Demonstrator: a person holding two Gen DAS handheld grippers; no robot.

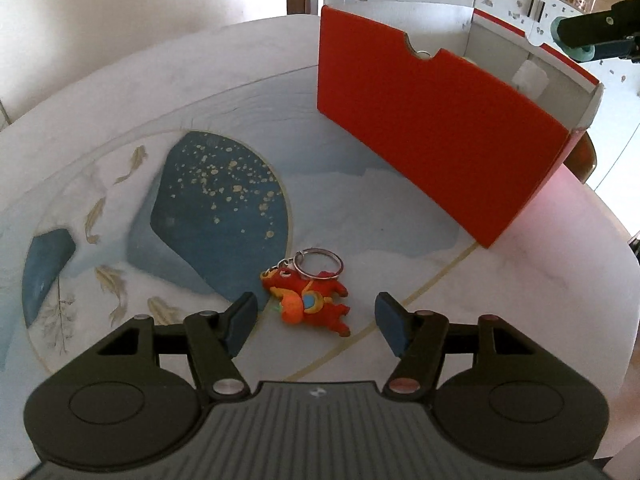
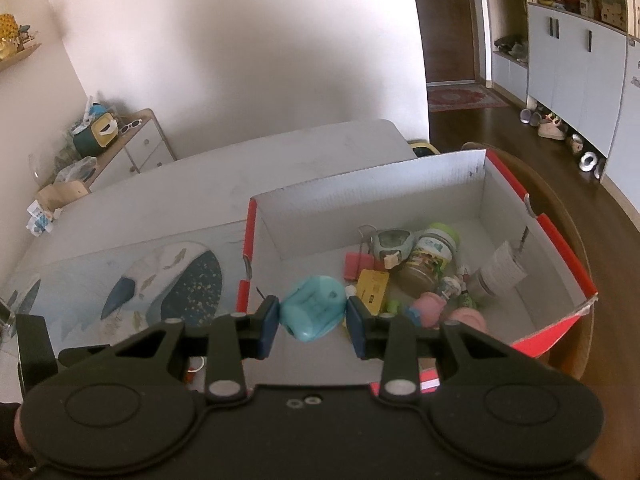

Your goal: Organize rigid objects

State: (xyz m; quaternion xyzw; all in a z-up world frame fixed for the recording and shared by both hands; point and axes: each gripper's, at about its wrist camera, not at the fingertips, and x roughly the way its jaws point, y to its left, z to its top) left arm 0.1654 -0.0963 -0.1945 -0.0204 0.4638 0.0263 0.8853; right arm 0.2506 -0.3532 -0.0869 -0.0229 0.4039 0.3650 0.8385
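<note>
1. Our left gripper [image 1: 316, 322] hangs low over the table [image 1: 520, 280] with its two fingers spread wide and nothing between them.
2. The red keychain figure [image 1: 310, 300] lies flat on the table just ahead of that gripper, in the gap between the fingertips but closer to the left finger [image 1: 240, 320]; we cannot tell whether it touches that finger. Its metal ring [image 1: 318, 264] points away from us.
3. Farther ahead and to the right of the left gripper stands the red box [image 1: 432, 128], its near wall facing us.
4. Our right gripper [image 2: 313, 320] pinches a teal plastic object [image 2: 313, 312] between its fingertips, both pads pressed against its sides.
5. The held object sits over the near edge of the open box [image 2: 360, 184], seen in the right wrist view.
6. Beyond the right gripper, on the box floor, we see a jar [image 2: 428, 260], a yellow card [image 2: 373, 286], a red clip [image 2: 352, 266] and pink figures [image 2: 430, 306], all clustered ahead and to the right.
</note>
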